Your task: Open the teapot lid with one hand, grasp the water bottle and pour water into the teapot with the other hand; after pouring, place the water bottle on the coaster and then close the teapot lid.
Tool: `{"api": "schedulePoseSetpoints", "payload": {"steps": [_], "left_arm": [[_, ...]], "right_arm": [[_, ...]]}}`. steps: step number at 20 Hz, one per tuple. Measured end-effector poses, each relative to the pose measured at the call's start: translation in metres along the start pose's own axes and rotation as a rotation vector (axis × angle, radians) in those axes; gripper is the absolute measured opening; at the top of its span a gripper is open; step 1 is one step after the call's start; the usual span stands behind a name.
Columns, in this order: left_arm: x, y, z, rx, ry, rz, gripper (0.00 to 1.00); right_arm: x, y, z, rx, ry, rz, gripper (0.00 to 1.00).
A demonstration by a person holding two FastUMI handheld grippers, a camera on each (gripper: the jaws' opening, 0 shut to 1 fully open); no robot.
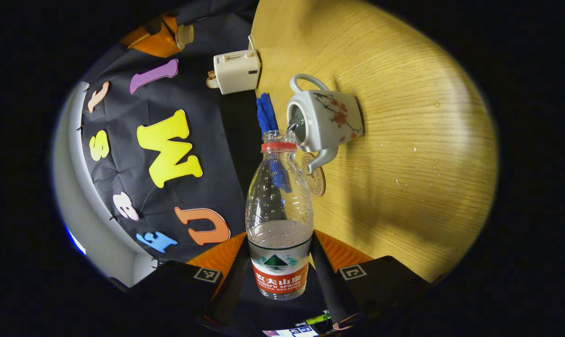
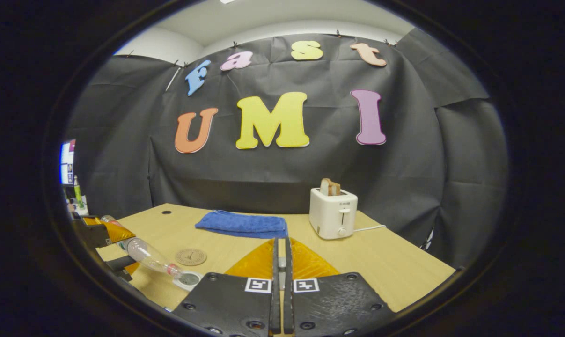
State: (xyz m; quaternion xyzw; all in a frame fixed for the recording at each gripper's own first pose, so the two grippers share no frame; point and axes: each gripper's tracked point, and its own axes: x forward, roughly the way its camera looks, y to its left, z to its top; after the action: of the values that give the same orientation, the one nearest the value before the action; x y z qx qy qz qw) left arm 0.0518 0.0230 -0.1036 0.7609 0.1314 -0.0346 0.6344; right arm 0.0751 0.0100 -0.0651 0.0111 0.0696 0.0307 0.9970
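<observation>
Left claw (image 1: pixel 278 281) grips the tilted water bottle (image 1: pixel 278 220), mouth at the open teapot (image 1: pixel 326 122) at 12 o'clock; right claw (image 2: pixel 281 262) closed, its load hidden.

Clear water bottle (image 1: pixel 278 220) with red neck ring and red-and-white label — white teapot (image 1: pixel 326 120) with red flowers — blue cloth (image 2: pixel 242 223), cream toaster (image 2: pixel 333 213), pale wood table (image 1: pixel 404 140).

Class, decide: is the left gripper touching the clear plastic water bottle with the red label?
Touching. In the left gripper view, the left gripper has both fingers pressed against the bottle, one on each side.
</observation>
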Motion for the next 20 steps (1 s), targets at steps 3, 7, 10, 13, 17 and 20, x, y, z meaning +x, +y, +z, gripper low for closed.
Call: {"api": "schedulePoseSetpoints", "payload": {"steps": [3, 7, 10, 13, 17, 20], "left_arm": [[0.001, 0.008, -0.002, 0.041, 0.018, 0.022, 0.77], [0.003, 0.018, -0.001, 0.095, 0.010, 0.022, 0.76], [-0.001, 0.021, -0.001, 0.137, 0.017, 0.036, 0.77], [0.001, 0.023, 0.001, 0.188, 0.021, 0.039, 0.77], [0.001, 0.036, 0.000, 0.243, 0.030, 0.056, 0.76], [-0.002, 0.044, 0.002, 0.300, 0.029, 0.069, 0.76]], "right_arm": [[-0.001, 0.001, 0.002, 0.001, -0.003, 0.004, 0.02], [-0.002, 0.002, 0.002, 0.002, -0.003, 0.009, 0.02], [-0.003, 0.000, 0.003, 0.005, -0.006, 0.006, 0.02], [-0.003, 0.002, 0.003, 0.006, -0.004, 0.010, 0.02], [-0.004, 0.005, 0.004, 0.002, -0.003, 0.019, 0.02], [-0.005, 0.001, 0.005, 0.010, -0.006, 0.012, 0.02]]}}
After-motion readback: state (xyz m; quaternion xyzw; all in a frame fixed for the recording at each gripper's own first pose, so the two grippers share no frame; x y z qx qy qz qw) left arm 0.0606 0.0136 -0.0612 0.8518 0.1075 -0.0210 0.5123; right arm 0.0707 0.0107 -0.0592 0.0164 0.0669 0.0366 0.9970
